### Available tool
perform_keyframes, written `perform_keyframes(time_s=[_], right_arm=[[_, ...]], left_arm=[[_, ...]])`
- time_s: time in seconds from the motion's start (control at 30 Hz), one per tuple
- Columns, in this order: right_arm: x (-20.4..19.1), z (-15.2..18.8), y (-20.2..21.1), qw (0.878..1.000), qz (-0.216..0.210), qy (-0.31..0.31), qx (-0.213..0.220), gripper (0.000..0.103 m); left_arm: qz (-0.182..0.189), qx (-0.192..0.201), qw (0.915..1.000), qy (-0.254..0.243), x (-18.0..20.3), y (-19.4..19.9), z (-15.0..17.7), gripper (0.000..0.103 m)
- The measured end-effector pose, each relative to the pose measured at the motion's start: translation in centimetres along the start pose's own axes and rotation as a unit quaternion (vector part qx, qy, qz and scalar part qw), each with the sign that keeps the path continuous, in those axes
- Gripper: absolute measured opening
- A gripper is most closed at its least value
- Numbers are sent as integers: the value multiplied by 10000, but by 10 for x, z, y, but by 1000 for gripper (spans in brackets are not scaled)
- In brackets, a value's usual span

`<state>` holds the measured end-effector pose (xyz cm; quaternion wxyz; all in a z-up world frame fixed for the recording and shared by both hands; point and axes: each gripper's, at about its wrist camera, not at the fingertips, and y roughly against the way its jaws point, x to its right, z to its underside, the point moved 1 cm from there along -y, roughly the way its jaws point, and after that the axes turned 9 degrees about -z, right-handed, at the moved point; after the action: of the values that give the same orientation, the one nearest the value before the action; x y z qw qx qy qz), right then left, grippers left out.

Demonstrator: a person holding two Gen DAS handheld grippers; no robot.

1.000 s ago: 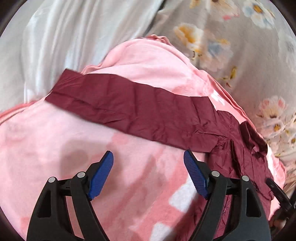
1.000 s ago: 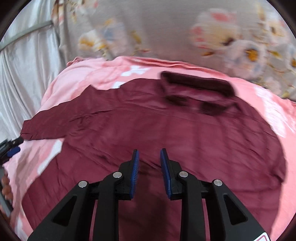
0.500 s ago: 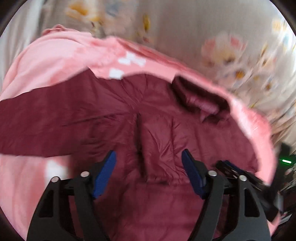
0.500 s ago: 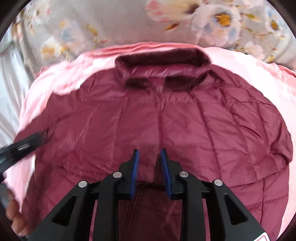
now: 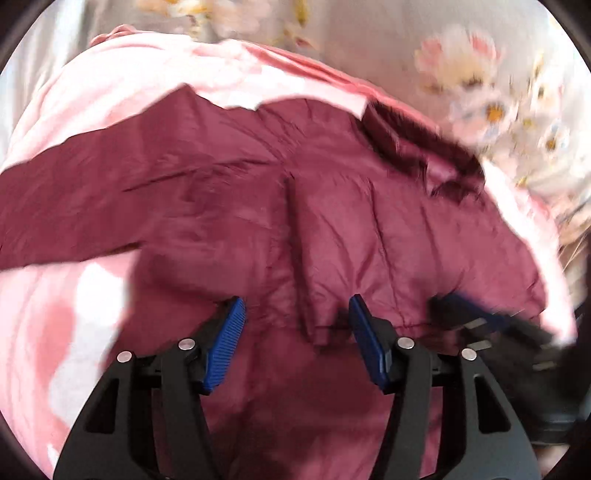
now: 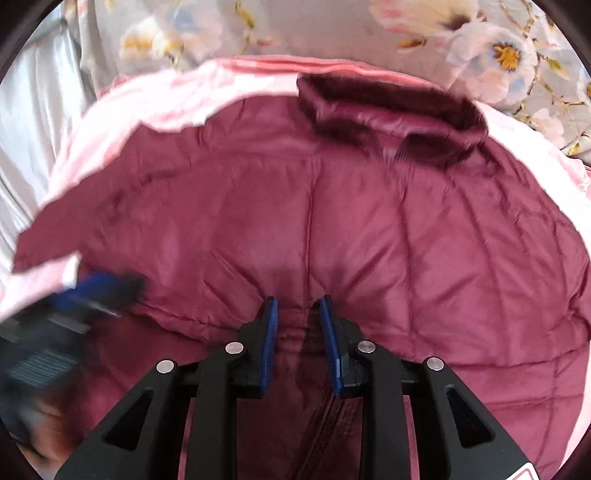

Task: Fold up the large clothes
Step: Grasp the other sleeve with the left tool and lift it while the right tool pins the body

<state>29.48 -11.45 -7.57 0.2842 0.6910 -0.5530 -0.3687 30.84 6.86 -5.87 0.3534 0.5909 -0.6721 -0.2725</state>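
Observation:
A maroon quilted jacket (image 6: 369,229) lies spread on a pink blanket (image 6: 155,96), its dark furry collar (image 6: 391,110) at the far side. It also fills the left wrist view (image 5: 332,229), one sleeve (image 5: 74,206) stretched to the left. My left gripper (image 5: 295,317) is open above the jacket's front, a raised fold of fabric between its fingers. It shows blurred at the left of the right wrist view (image 6: 99,288). My right gripper (image 6: 297,314) hovers over the jacket's middle seam, jaws a narrow gap apart, nothing held. It shows blurred in the left wrist view (image 5: 476,317).
A grey floral bedsheet (image 6: 332,29) lies beyond the blanket. White satin fabric (image 6: 33,122) is at the left. The pink blanket (image 5: 55,332) has paler patches at the left wrist view's left.
The left gripper swung from the sleeve over to the jacket's front and came closer. The right gripper's view shifted a little; its jaws kept the same narrow gap.

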Motion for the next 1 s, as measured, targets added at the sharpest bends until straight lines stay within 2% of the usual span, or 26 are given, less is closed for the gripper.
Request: perform_keyframes(time_s=[0.03, 0.07, 0.13, 0.17, 0.23, 0.3, 0.33, 0.43, 0.5, 0.57, 0.6, 0.7, 0.73, 0.77, 0.8, 0.83, 0.87, 0.93, 1.0], right_arm=[[-1, 3, 0, 9999, 43, 52, 88, 25], [-4, 6, 1, 9997, 128, 135, 161, 24], [-8, 10, 0, 9990, 279, 252, 223, 24], [-8, 10, -1, 9988, 325, 290, 241, 24], [-9, 11, -1, 9985, 353, 313, 262, 24], [-7, 10, -1, 9986, 334, 300, 275, 24], [-7, 10, -1, 9986, 335, 301, 281, 24], [-6, 10, 0, 9986, 333, 298, 286, 24], [-8, 8, -1, 9986, 330, 290, 290, 24], [-8, 8, -1, 9986, 335, 292, 291, 24], [-8, 8, -1, 9986, 338, 294, 293, 24], [-8, 9, -1, 9986, 337, 289, 293, 24], [-8, 9, -1, 9986, 334, 287, 292, 24], [-8, 9, -1, 9986, 333, 286, 291, 24], [-7, 9, -1, 9986, 329, 282, 293, 24], [-7, 9, -1, 9986, 327, 278, 293, 24], [-8, 9, -1, 9987, 328, 276, 292, 25], [-8, 9, -1, 9987, 320, 267, 295, 25], [-8, 9, -1, 9986, 331, 274, 295, 25]], left_arm=[[47, 88, 9999, 127, -12, 10, -1, 62], [16, 236, 9991, 350, -34, 24, -3, 71], [-164, 449, 9957, 794, -76, 43, -5, 82], [-352, 548, 9913, 1145, -107, 52, -6, 84], [-692, 604, 9784, 1854, -165, 62, -4, 84], [-997, 562, 9559, 2706, -236, 67, 2, 84], [-1096, 534, 9485, 2923, -255, 68, 4, 84], [-1595, 616, 9143, 3672, -329, 76, 17, 83], [-1646, 665, 9060, 3843, -354, 77, 19, 83], [-1535, 739, 9001, 4009, -369, 76, 17, 82], [-1528, 772, 8988, 4035, -371, 75, 14, 82], [-1557, 850, 9029, 3915, -369, 68, -1, 81], [-1568, 829, 9046, 3876, -368, 64, -6, 69], [-1544, 794, 9074, 3826, -365, 62, -11, 51], [-1518, 749, 9101, 3783, -363, 61, -15, 42], [-1457, 727, 9133, 3733, -363, 64, -18, 20], [-1411, 719, 9179, 3639, -358, 67, -23, 8], [-1388, 854, 9257, 3414, -342, 75, -37, 7], [-1314, 1093, 9403, 2943, -308, 92, -57, 5]])
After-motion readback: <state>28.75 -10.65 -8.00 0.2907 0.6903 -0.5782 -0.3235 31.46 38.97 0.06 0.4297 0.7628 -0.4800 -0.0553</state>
